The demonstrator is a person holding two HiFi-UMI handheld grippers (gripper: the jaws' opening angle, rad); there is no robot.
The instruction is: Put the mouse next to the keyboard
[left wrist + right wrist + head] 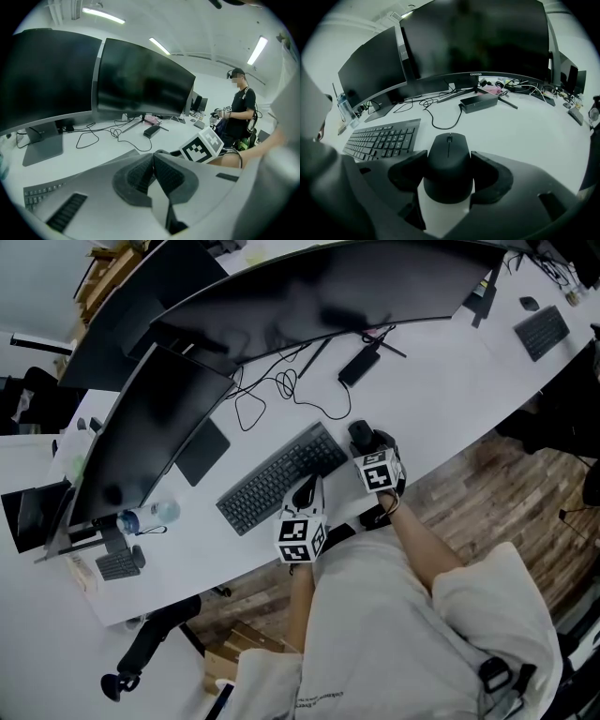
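The right gripper (pixel 449 174) has its two jaws squeezed on the sides of the black mouse (pixel 448 154). The mouse sits low in the middle of the right gripper view. The keyboard (pixel 382 138) is at the left of that view. In the head view the mouse is near the middle of the frame, just off the right end of the keyboard. I cannot tell if the mouse is touching the white desk (pixel 525 126) or hanging a little above it.

The left gripper (pixel 153 164) has its jaws shut tight with nothing in them. It waits low over the near edge of the keyboard.

Here is what I think could go wrong. The mouse is smooth and round, and the pads only pinch its sides. If the squeeze gets weak, the mouse may slip out and bump the desk. If the jaws open while the mouse is up in the air, it could drop and roll away. If the hand leans too far left, the mouse could land on the keys. A black cable (pixel 440 124) curls on the desk beyond the mouse, so a push too far forward could catch it. The left gripper is so close that a small wobble could press some keys.
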